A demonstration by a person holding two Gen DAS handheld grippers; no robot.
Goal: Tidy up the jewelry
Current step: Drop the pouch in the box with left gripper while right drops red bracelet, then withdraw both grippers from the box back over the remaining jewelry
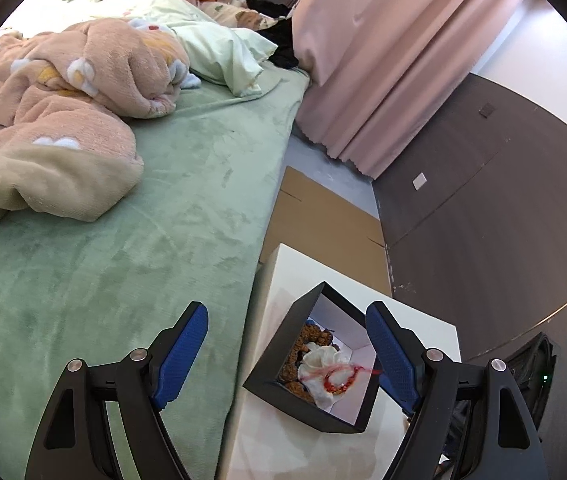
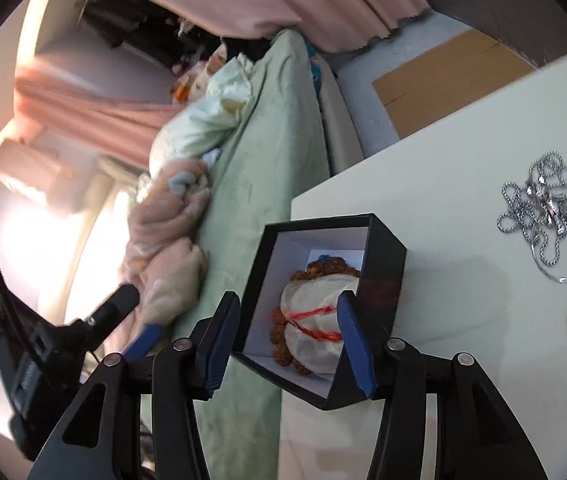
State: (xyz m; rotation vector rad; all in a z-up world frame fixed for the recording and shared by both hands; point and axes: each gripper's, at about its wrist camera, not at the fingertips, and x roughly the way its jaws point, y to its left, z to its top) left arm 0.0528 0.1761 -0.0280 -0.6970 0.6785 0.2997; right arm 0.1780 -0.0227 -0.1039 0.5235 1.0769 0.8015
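Jewelry sits inside the black box (image 2: 363, 280): a brown bead strand (image 2: 323, 266) under a white pouch (image 2: 315, 320) with a red cord (image 2: 315, 312). I see the box open upward near the white table's (image 2: 463, 140) bed-side edge, bare tabletop beyond it. My right gripper (image 2: 289, 340) straddles the box, jaws apart; my left gripper (image 1: 287, 356) hangs wide beside it. Silver chains (image 2: 543, 208) lie well apart from the box.

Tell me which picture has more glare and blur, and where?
Right wrist view: strong window glare washes out the left side, and the peach fleece blanket is smeared by blur. Left wrist view: even light, sharp black square box; only fisheye bending at the edges.
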